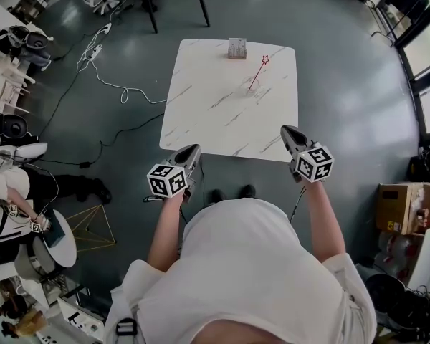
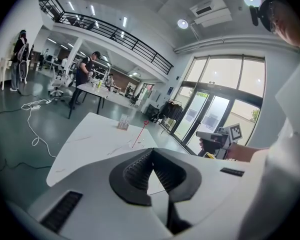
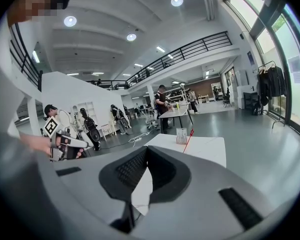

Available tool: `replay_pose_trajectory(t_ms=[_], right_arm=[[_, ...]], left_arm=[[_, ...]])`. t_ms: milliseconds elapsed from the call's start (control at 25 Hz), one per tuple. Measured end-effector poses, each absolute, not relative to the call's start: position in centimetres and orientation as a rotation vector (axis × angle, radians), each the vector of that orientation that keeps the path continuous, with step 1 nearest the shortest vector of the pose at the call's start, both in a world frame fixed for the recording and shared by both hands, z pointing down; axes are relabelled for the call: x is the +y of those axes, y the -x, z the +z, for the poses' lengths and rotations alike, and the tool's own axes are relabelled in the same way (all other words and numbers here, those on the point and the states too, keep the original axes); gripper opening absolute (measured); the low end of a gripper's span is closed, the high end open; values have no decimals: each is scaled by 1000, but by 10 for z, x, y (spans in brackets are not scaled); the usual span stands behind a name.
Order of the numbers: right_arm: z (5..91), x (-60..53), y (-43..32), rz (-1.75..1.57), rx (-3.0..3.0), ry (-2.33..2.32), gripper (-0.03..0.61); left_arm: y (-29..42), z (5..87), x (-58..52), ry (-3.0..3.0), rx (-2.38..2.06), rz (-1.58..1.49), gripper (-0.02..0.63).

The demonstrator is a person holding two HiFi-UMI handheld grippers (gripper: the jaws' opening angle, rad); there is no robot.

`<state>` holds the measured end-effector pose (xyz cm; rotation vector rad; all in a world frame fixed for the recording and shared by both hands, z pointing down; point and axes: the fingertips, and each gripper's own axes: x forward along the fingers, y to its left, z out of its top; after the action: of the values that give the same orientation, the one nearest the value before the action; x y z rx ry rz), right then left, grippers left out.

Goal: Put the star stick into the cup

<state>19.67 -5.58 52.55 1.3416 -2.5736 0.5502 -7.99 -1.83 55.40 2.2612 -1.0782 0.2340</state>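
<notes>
Our left claw [image 1: 193, 150] and right claw [image 1: 287, 130] hang at the counter's [image 1: 201, 113] near edge, both pinched shut on nothing. Far across, the star stick [image 1: 257, 75] already leans in the cup [image 1: 251, 87]. We judge the task done, with no further move needed.

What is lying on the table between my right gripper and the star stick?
Nothing: in the head view only bare white tabletop stretches from the right gripper to the star stick, which stands tilted in the clear cup.
</notes>
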Motion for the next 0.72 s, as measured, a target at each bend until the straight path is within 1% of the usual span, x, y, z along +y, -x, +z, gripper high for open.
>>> replay_pose_trajectory(t_ms=[400, 720], right_arm=[[523, -53, -188, 465, -2561, -1296, 26], [522, -55, -184, 460, -2568, -1276, 26]], left_arm=[[82, 551, -22, -2268, -1086, 236, 14], [82, 550, -26, -2264, -1091, 236, 14]])
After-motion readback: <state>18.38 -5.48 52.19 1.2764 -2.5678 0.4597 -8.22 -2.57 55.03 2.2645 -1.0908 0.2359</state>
